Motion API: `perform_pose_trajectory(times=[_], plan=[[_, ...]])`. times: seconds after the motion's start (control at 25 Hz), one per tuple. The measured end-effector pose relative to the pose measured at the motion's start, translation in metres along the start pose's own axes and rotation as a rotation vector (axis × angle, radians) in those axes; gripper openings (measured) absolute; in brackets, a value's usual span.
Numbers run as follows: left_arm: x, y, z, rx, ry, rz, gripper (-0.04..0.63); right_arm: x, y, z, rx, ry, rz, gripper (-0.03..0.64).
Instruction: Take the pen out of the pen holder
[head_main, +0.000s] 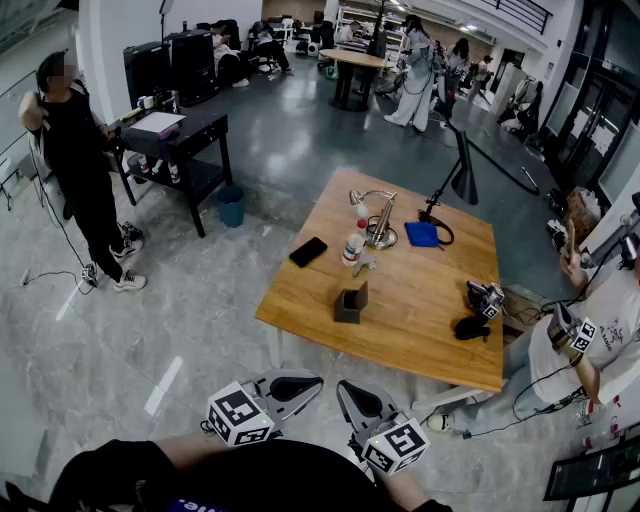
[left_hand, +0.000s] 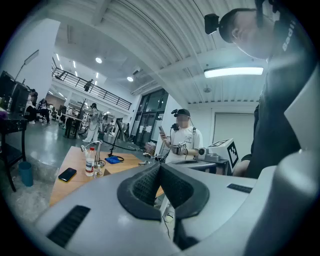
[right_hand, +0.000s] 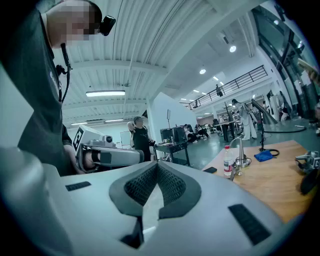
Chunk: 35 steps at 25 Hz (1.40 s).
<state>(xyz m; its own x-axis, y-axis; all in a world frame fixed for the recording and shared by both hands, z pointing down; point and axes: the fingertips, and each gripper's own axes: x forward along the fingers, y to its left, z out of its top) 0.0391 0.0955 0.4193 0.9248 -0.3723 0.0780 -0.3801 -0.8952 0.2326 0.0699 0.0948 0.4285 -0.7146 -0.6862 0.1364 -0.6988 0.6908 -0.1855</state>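
Observation:
A small dark pen holder (head_main: 350, 302) stands near the front left of the wooden table (head_main: 400, 330); I cannot make out a pen in it at this distance. Both grippers hang low by my body, well short of the table. In the head view my left gripper (head_main: 316, 381) and right gripper (head_main: 343, 387) point towards each other, tips almost meeting. The left gripper (left_hand: 160, 166) has its jaws pressed together with nothing between them. So does the right gripper (right_hand: 157, 165). Neither gripper view shows the pen holder.
On the table lie a black phone (head_main: 308, 251), a bottle (head_main: 354, 243), a chrome desk lamp (head_main: 378, 225), a blue cloth (head_main: 422, 234) and dark gear (head_main: 472, 328). One person (head_main: 590, 340) sits at its right edge. Another (head_main: 75, 150) stands by a black cart (head_main: 175, 135).

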Motion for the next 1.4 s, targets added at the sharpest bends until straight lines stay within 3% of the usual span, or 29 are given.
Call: perform_pose_trajectory(times=[0.96, 1.2, 1.4], plan=[[0.055, 0.007, -0.012, -0.013, -0.003, 0.093, 0.000, -0.011, -0.051, -0.006, -0.049, 0.025, 0.060, -0.002], [0.063, 0.052, -0.006, -0.010, 0.007, 0.078, -0.001, 0.029, -0.071, -0.005, -0.082, 0.077, 0.056, -0.002], [0.069, 0.103, 0.001, 0.038, 0.025, 0.021, -0.001, 0.073, -0.100, -0.006, -0.091, 0.115, -0.001, -0.002]])
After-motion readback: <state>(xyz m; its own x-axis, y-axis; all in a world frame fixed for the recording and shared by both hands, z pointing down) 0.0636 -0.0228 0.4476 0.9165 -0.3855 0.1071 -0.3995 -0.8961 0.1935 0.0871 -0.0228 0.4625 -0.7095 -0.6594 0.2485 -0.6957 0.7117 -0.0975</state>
